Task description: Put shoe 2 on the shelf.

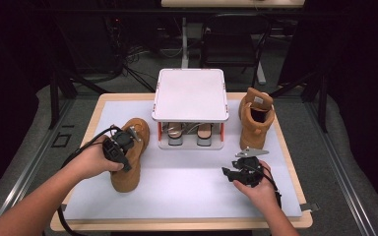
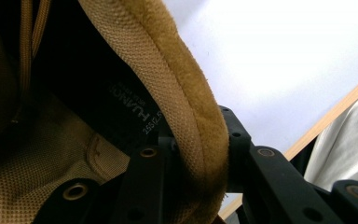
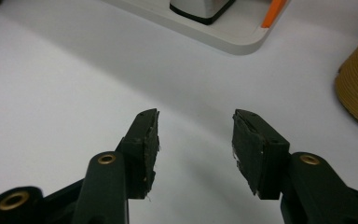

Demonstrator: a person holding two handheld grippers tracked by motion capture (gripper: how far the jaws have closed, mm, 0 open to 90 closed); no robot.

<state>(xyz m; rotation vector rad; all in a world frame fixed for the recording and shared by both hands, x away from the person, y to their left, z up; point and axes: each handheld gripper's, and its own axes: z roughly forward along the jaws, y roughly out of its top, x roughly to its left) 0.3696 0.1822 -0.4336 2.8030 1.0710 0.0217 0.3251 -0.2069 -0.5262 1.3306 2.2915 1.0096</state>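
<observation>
Rack [image 1: 190, 94] between boot [image 1: 130, 157] and second boot [image 1: 256, 120].

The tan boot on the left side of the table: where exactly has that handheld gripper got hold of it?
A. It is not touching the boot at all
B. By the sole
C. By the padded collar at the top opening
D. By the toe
C: in the left gripper view the left gripper has one jaw inside the tan boot and one outside, clamping its padded collar.
</observation>
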